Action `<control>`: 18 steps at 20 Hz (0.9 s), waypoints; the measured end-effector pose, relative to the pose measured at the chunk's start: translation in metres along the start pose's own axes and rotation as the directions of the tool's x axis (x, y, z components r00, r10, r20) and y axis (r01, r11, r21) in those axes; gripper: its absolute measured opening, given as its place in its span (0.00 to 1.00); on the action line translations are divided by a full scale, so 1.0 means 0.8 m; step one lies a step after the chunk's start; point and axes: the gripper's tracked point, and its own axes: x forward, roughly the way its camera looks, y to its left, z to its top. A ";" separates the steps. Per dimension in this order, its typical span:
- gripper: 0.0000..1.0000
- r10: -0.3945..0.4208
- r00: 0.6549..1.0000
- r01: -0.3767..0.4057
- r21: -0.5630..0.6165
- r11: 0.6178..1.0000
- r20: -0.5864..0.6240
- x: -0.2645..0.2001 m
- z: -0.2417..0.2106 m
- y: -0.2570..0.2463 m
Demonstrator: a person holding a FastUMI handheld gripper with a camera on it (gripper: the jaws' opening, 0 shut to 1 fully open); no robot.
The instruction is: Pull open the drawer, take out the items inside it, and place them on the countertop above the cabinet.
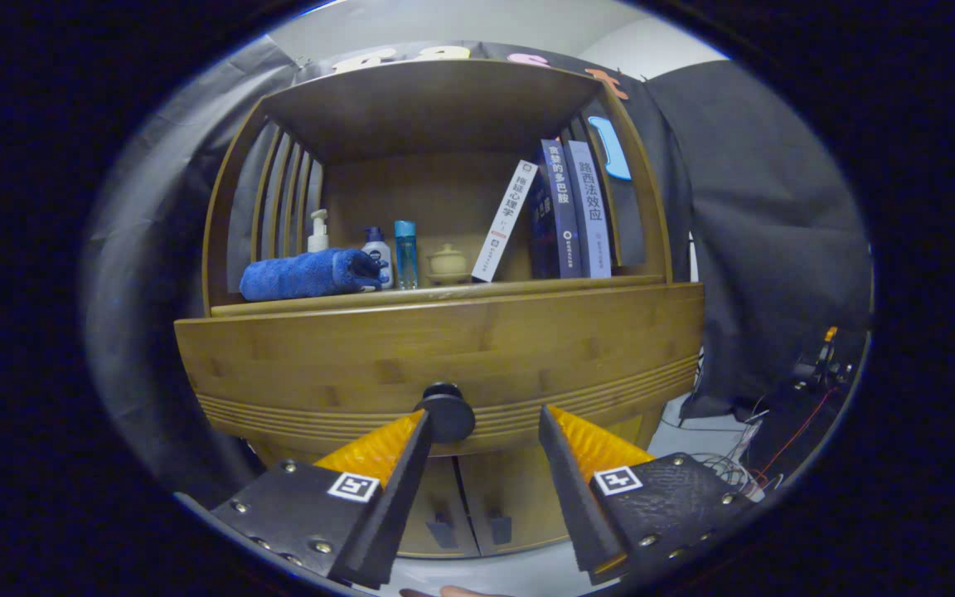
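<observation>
Gripper view: our gripper (pixel 482 431) spread, round knob (pixel 447 412) at eleven o'clock beside one fingertip; rigid wooden drawer (pixel 444 356) looks heavy, so we'd pinch the knob.

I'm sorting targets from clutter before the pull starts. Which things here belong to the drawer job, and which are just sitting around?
Job:
- drawer, shut
- black knob, beside the left fingertip
- countertop
- gripper, open

Bystanders:
- blue towel
- pump bottles
- blue tumbler
- lidded cup
- books
- lower cabinet doors
</observation>
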 end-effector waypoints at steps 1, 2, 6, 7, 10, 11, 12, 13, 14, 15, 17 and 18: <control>0.79 0.000 1.000 0.000 -0.031 1.000 0.007 -0.003 -0.001 0.000; 0.79 0.033 0.999 -0.032 -0.035 0.999 0.021 -0.004 0.005 0.008; 0.76 0.076 0.997 -0.076 -0.048 0.996 -0.003 0.017 0.001 0.027; 0.75 0.089 0.996 -0.090 -0.049 0.995 -0.029 0.028 -0.008 0.029; 0.57 0.107 0.994 -0.107 0.006 0.994 -0.028 0.035 -0.009 0.037; 0.51 0.100 0.995 -0.100 -0.002 0.995 -0.024 0.032 -0.013 0.035; 0.45 0.094 0.995 -0.094 0.000 0.996 -0.028 0.033 -0.013 0.035; 0.39 0.098 0.994 -0.098 0.004 0.995 -0.050 0.026 -0.019 0.035; 0.33 0.111 0.993 -0.110 0.016 0.994 -0.051 0.020 -0.014 0.039; 0.33 0.119 0.991 -0.118 0.018 0.993 -0.062 0.007 -0.016 0.039; 0.32 0.122 0.990 -0.122 0.005 0.993 -0.069 -0.023 -0.016 0.031; 0.32 0.130 0.989 -0.131 0.000 0.991 -0.073 -0.041 -0.017 0.029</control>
